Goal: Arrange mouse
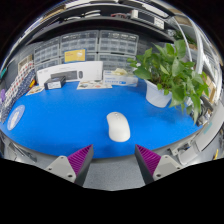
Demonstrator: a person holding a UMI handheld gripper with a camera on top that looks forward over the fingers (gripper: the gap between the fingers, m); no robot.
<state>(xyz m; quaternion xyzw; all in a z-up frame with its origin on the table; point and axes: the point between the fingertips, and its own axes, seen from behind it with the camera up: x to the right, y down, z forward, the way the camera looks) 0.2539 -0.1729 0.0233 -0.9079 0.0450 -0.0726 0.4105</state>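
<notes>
A white computer mouse (118, 126) lies on a blue mat (70, 115) that covers the desk. It sits just ahead of my gripper (114, 158), a little beyond the fingertips and roughly centred between them. My two fingers, with purple pads (82, 157) on their inner faces, stand wide apart and open, with nothing between them but a grey surface below.
A leafy green plant in a white pot (160, 92) stands at the right on the mat. A white box (70, 73) and papers lie at the mat's far edge. A round white object (15, 117) rests at the left. Shelves with bins line the back wall.
</notes>
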